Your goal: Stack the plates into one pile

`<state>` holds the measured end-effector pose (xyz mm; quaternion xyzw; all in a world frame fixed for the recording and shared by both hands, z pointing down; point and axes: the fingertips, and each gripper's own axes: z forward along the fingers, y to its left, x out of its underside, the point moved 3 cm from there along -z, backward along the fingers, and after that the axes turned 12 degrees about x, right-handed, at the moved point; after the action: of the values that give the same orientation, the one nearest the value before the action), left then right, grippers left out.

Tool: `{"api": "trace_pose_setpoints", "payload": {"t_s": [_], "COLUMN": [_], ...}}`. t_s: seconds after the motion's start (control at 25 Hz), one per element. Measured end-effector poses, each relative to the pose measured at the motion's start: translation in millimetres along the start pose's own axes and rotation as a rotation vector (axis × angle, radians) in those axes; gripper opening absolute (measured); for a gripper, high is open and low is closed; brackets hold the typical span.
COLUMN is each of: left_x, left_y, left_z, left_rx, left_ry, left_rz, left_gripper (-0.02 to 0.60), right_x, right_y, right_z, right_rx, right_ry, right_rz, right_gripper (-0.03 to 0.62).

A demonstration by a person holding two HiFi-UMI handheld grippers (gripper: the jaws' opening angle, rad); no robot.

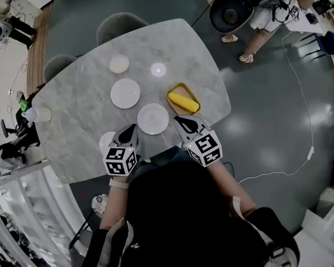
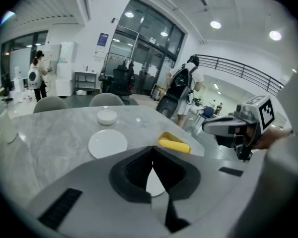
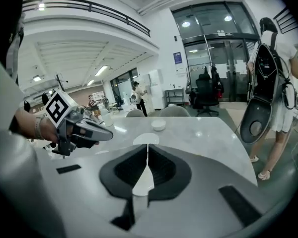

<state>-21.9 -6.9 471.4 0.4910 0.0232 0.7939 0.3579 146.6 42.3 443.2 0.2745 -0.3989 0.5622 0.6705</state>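
Three white plates lie on the marble table (image 1: 89,88): one near me (image 1: 153,119), one behind it (image 1: 125,93), and a third (image 1: 105,143) half hidden under my left gripper. A small white bowl-like plate (image 1: 119,64) sits farthest back. My left gripper (image 1: 129,131) hovers at the table's near edge, jaws shut and empty. My right gripper (image 1: 182,121) is beside it, just right of the near plate, jaws also shut with nothing held. In the left gripper view (image 2: 153,150) the middle plate (image 2: 108,144) lies ahead; in the right gripper view (image 3: 147,147) the near plate (image 3: 141,182) shows below the jaws.
A yellow dish (image 1: 183,99) sits right of the plates, close to my right gripper. A clear cup (image 1: 38,114) stands at the table's left edge. Two grey chairs (image 1: 120,24) are at the far side. A person (image 1: 267,15) stands on the floor beyond, and a white cable (image 1: 300,110) runs there.
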Motion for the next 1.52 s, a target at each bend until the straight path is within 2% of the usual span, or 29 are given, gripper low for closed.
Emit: {"api": "trace_pose_setpoints", "payload": {"t_s": [0.16,0.32,0.48,0.64,0.92,1.28,1.52], "left_x": [-10,-8,0,7,19,32,35], "left_y": [11,25,40,65,111,176,204], "left_z": [6,3,2,4,12,12,29], "left_rx": [-0.131,-0.218,-0.261,-0.286,-0.278,-0.215,-0.156], "left_ry": [-0.030,-0.043,-0.032,-0.034,-0.011,0.022,0.061], "left_rz": [-0.052,-0.103,-0.159,-0.206,-0.271,-0.337,-0.374], "left_gripper": [0.009,0.009,0.009,0.009,0.009,0.011,0.083], "right_x": [-11,-16,-17,-14,-1,8,16], "right_y": [-15,-19,-11,3,24,47,52], "right_z": [27,54,80,113,165,234,272], "right_rx": [-0.086,-0.153,-0.205,-0.218,-0.208,-0.142,-0.109], "right_ry": [-0.002,0.023,0.070,0.113,0.194,0.287,0.347], "right_rz": [-0.040,-0.085,-0.136,-0.187,-0.228,-0.243,-0.268], "right_gripper": [0.018,0.018,0.018,0.017,0.018,0.018,0.018]}}
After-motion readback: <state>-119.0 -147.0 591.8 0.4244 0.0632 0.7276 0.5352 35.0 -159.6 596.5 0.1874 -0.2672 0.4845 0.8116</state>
